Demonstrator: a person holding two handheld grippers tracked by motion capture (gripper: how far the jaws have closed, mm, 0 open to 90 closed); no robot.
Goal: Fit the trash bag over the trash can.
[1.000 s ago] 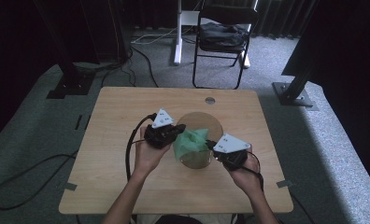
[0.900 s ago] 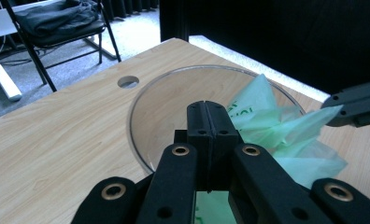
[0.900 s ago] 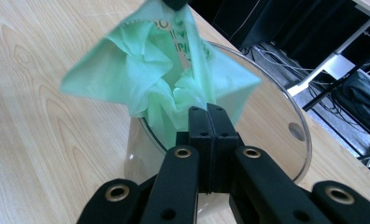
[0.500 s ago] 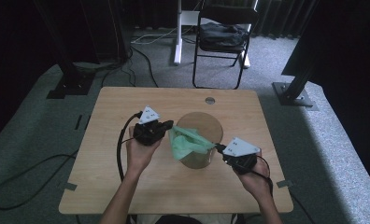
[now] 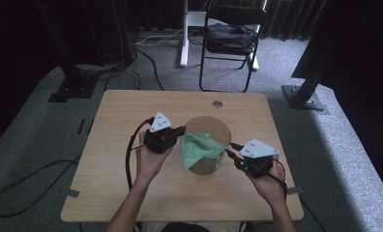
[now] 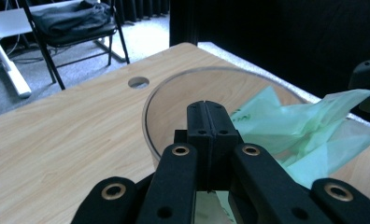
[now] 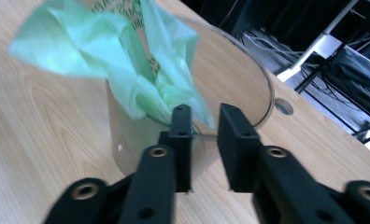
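- Work in hand, as I read it: lining the clear round bin [image 5: 207, 145], which stands mid-table on the wooden table [image 5: 131, 106], with the green bag [image 5: 199, 149].
- Left gripper [image 5: 179, 133]: I keep its jaws pressed together at the bin's left rim; the bag film runs under them in the left gripper view [image 6: 286, 126], so I judge it pinched there, though the contact itself is hidden.
- Right gripper [image 5: 229, 153]: its jaws have just been opening and now stand apart, straddling the bin's right rim [image 7: 206, 133]; no film lies between them (the bag hangs just to their left).
- To do this step well, I would hold the left pinch steady, re-take a free edge with the right, and draw it outward and down over the rim, slowly, so the light bin does not tip.
- Materials: the bag is thin, crinkled, translucent film with dark print; the bin is rigid, smooth, see-through plastic, cylindrical; the tabletop is pale matt wood grain with a round cable hole [image 5: 217, 104] at the far side.
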